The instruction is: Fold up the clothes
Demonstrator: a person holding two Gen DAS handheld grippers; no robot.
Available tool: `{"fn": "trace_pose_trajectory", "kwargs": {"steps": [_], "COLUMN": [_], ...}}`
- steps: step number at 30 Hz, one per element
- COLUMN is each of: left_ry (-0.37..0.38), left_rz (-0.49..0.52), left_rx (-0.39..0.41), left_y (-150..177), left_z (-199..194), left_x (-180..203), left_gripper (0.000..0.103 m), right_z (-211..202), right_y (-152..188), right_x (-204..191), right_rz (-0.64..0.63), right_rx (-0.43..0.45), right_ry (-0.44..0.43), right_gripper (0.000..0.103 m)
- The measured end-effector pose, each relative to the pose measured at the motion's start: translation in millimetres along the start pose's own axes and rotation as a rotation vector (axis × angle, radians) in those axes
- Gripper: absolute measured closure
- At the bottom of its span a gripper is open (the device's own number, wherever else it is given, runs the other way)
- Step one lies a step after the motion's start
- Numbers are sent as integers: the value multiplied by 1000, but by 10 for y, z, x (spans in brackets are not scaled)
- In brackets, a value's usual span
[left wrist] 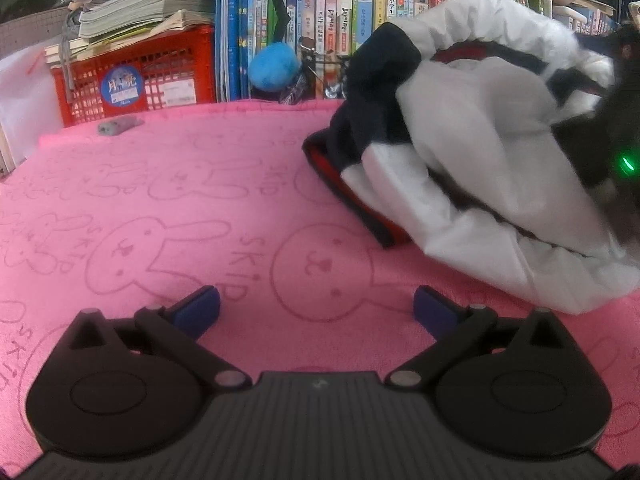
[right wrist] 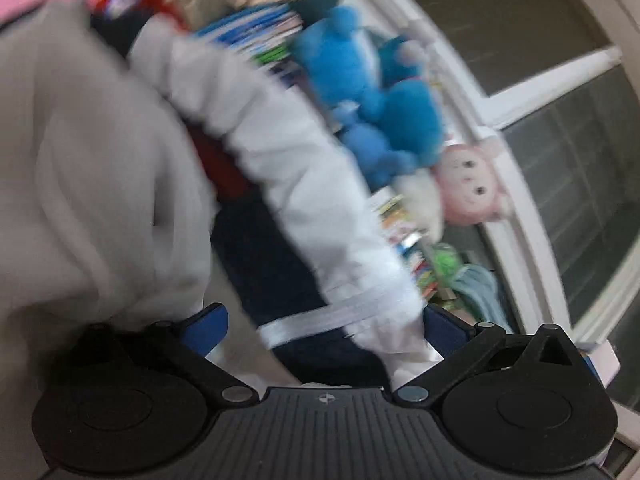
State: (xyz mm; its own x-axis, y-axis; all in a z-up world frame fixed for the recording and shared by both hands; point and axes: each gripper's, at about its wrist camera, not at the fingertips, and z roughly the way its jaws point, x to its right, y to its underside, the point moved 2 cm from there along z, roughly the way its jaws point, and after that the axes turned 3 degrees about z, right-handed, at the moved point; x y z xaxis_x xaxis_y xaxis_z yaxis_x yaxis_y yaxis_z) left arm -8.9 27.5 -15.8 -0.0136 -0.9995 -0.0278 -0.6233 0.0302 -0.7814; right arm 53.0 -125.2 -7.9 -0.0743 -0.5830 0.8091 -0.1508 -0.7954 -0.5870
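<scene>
Left gripper hovers empty, jaws wide, over the pink towel; the white jacket lies bunched at two o'clock; right gripper jaws spread around its fabric, not visibly clamped; pinch one hem firmly before spreading it flat.

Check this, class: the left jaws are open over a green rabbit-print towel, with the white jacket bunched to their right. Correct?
Not quite. The towel is pink, not green, as the left wrist view shows. The left gripper is open above it, with the white jacket bunched to the right.

One garment, one red crate, two plush toys.
</scene>
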Motion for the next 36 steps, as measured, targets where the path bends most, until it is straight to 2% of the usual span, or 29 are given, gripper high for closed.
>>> {"fn": "trace_pose_trajectory", "kwargs": {"steps": [3,5,7,10,12,16,18,20,21,23,26,28,31,34,35,36], "left_ry": [0,2,3,4,4,26,61,56,43,24,44,24,38,-5,-22,-39], "left_rz": [-1,-2,-2,-3,-3,-24,-70,-126,-145,-179,-127,-70,-23,34,55,75], "left_rx": [0,2,2,5,6,22,59,132,192,320,555,610,532,428,393,359], "left_y": [-2,-2,-4,-1,-2,3,12,2,-25,-80,-201,-319,-519,-604,-630,-653], "left_z": [6,7,10,12,15,1,-52,-194,-312,-555,-854,-840,-548,-176,-46,77], "left_x": [6,6,7,2,6,-30,-114,-217,-251,-313,-276,-209,-126,-33,0,20], "left_gripper": [0,0,0,0,0,0,0,0,0,0,0,0,0,0,0,0], "right_z": [335,510,474,252,52,-461,-783,-1098,-1271,-1612,-1921,-1926,-1786,-1449,-1395,-1389], "right_y": [-101,-173,-180,-215,-231,-233,-193,-184,-157,-65,34,135,318,493,550,605], "right_x": [40,109,185,329,413,640,791,874,902,1093,1486,1703,1954,1911,1863,1806], "right_rz": [0,16,35,72,111,252,335,405,447,570,820,963,1136,1141,1121,1098], "right_rx": [-62,-66,-1,132,200,281,321,360,366,356,356,337,272,-11,-73,-92], "right_ry": [-30,20,138,281,312,290,281,276,256,153,-68,-208,-387,-374,-375,-402], "right_gripper": [0,0,0,0,0,0,0,0,0,0,0,0,0,0,0,0]}}
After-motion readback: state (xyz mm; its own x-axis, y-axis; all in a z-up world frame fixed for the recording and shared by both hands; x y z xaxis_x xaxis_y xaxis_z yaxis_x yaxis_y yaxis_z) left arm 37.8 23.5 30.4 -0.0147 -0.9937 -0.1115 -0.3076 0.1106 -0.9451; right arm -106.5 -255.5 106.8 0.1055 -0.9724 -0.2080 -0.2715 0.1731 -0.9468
